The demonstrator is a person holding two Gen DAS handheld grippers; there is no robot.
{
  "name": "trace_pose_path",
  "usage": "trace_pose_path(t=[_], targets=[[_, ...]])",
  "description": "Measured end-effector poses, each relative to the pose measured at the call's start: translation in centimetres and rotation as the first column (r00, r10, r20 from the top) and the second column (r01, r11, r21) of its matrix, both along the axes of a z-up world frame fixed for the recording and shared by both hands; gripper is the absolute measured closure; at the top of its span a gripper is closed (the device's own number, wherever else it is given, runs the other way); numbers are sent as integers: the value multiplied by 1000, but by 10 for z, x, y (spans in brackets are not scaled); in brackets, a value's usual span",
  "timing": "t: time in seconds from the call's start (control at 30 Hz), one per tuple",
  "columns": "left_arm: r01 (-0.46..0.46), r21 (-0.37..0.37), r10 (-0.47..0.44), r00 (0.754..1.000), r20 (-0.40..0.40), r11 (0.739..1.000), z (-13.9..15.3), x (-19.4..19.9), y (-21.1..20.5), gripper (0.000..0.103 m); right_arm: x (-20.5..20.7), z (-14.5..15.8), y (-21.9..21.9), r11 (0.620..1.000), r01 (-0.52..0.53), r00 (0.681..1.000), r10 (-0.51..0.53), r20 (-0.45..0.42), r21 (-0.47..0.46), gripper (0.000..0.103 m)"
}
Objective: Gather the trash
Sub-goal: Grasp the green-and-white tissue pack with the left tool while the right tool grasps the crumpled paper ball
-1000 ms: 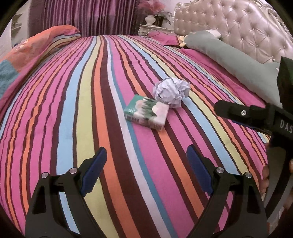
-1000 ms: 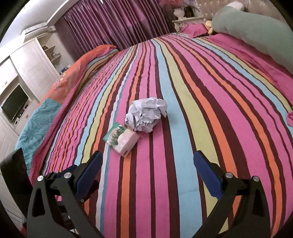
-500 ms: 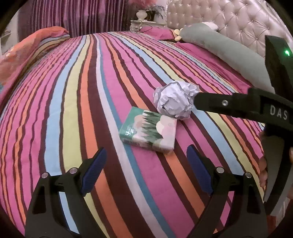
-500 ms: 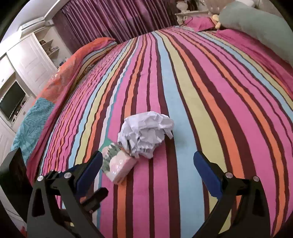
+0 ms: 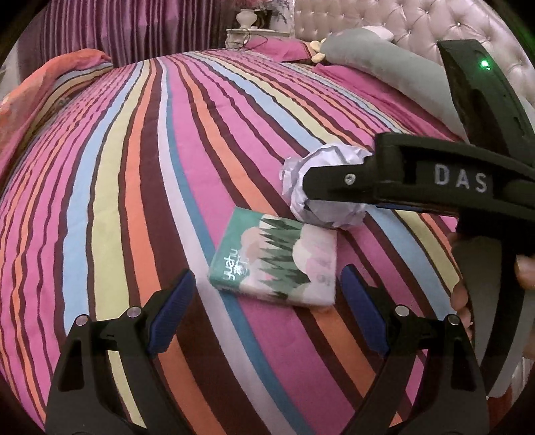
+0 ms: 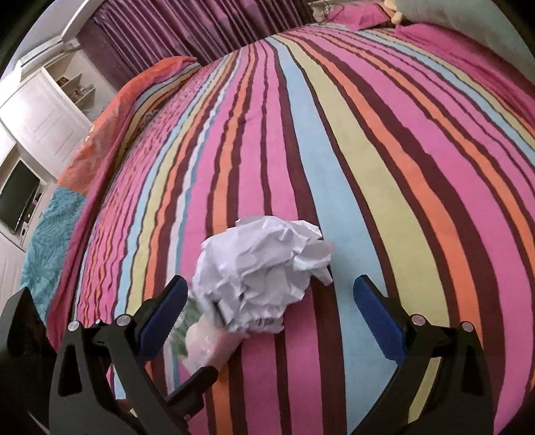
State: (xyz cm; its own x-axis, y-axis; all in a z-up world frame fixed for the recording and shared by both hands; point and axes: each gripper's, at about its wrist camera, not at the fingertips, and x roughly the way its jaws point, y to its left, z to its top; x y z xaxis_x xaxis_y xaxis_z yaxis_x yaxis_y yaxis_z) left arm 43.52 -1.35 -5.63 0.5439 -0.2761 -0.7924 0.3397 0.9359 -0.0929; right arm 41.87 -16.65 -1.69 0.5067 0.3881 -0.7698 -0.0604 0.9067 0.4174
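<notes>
A green and pink tissue pack (image 5: 274,264) lies flat on the striped bedspread (image 5: 133,200), just beyond the tips of my open left gripper (image 5: 267,301). Behind it rests a crumpled white paper ball (image 5: 321,187), partly hidden by the black arm of the right gripper reaching in from the right. In the right wrist view that paper ball (image 6: 264,277) sits between the blue pads of my open right gripper (image 6: 271,308), with gaps on both sides. The tissue pack (image 6: 204,338) peeks out under the ball at its left.
A grey-green bolster (image 5: 384,63) and a tufted headboard (image 5: 401,20) lie at the far right of the bed. An orange quilt (image 6: 100,134) is bunched along the left edge. A white wardrobe (image 6: 43,113) and a screen (image 6: 16,197) stand beyond it.
Both grippers have come forward and down toward the bed. The tissue pack and paper ball loom larger, and the right gripper now straddles the ball. Both sets of jaws stay equally wide.
</notes>
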Motion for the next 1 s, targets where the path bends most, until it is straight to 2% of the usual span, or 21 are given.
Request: trace_pose_path(t=[0.17, 0.37, 0.5, 0.53, 0.57, 0.6, 0.63, 0.7, 0.73, 1.0], targets=[[3, 19, -3, 1000, -4, 1000, -5, 11, -4, 17, 10, -1, 5, 1000, -9, 1000, 9, 12, -21, 8], [-16, 47, 16, 1000, 2, 999, -9, 20, -11, 17, 20, -1, 18, 993, -58, 998, 60, 19, -103, 8], [-34, 36, 34, 999, 4, 999, -11, 22, -11, 17, 24, -2, 26, 986, -87, 996, 88, 4, -144, 9], [-38, 33, 38, 999, 3, 999, -11, 22, -11, 18, 24, -3, 27, 984, -92, 996, 94, 2, -150, 9], [-45, 40, 45, 999, 2, 998, -11, 22, -11, 25, 24, -3, 28, 983, -98, 995, 100, 1, -155, 10], [-57, 52, 57, 998, 7, 997, -11, 21, -11, 30, 22, -2, 29, 982, -103, 994, 105, 4, -162, 14], [-69, 55, 69, 998, 8, 996, -10, 21, -10, 33, 20, -2, 30, 981, -107, 994, 110, 9, -161, 24], [-89, 19, 89, 996, 2, 996, -8, 20, -4, 33, 17, 2, 32, 982, -110, 993, 114, 20, -153, 37], [-99, 11, 99, 995, 0, 995, -7, 19, -2, 34, 14, 5, 32, 982, -107, 994, 112, 23, -157, 40], [-156, -34, 156, 988, 6, 987, 10, 1, 13, 34, -7, 25, 10, 987, -62, 996, 71, 58, -149, 41]])
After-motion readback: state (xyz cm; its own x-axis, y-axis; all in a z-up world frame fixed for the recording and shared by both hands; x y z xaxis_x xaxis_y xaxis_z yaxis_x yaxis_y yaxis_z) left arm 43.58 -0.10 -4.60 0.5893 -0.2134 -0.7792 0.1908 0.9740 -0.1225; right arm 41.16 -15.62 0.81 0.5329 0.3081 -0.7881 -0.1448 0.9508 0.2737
